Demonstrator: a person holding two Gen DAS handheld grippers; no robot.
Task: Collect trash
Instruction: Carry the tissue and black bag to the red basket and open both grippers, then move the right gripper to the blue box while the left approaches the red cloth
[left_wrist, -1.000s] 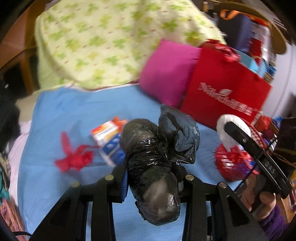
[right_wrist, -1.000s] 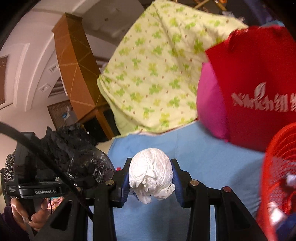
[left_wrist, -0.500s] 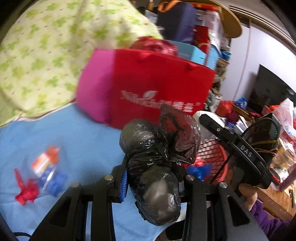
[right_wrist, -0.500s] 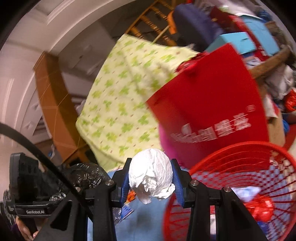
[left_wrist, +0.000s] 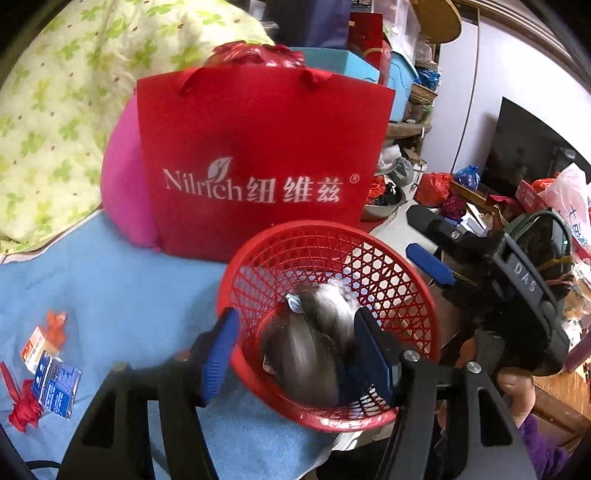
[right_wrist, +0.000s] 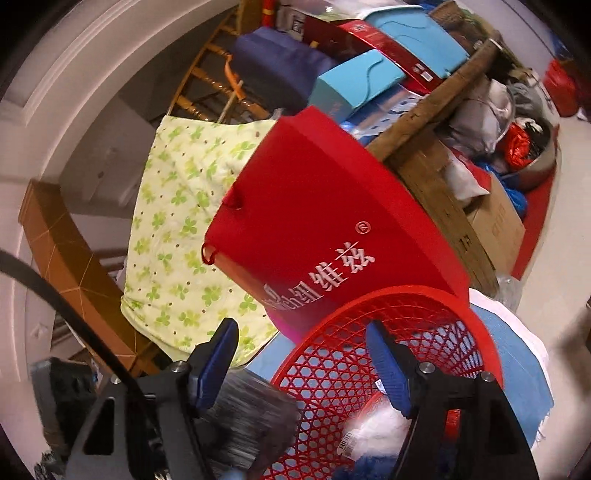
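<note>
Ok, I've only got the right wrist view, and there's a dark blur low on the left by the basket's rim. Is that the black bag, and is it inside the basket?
Observer: It looks like it. The left wrist view shows the black bag, motion-blurred, within the rim of the red basket.
Operator: Are the left tongs gripping it?
Observer: No. The left tongs are open, with one blue pad on either side of the bag.
Operator: Any trash outside the basket?
Observer: Yes. A small carton and a red scrap lie on the blue sheet, left of the basket.
</note>
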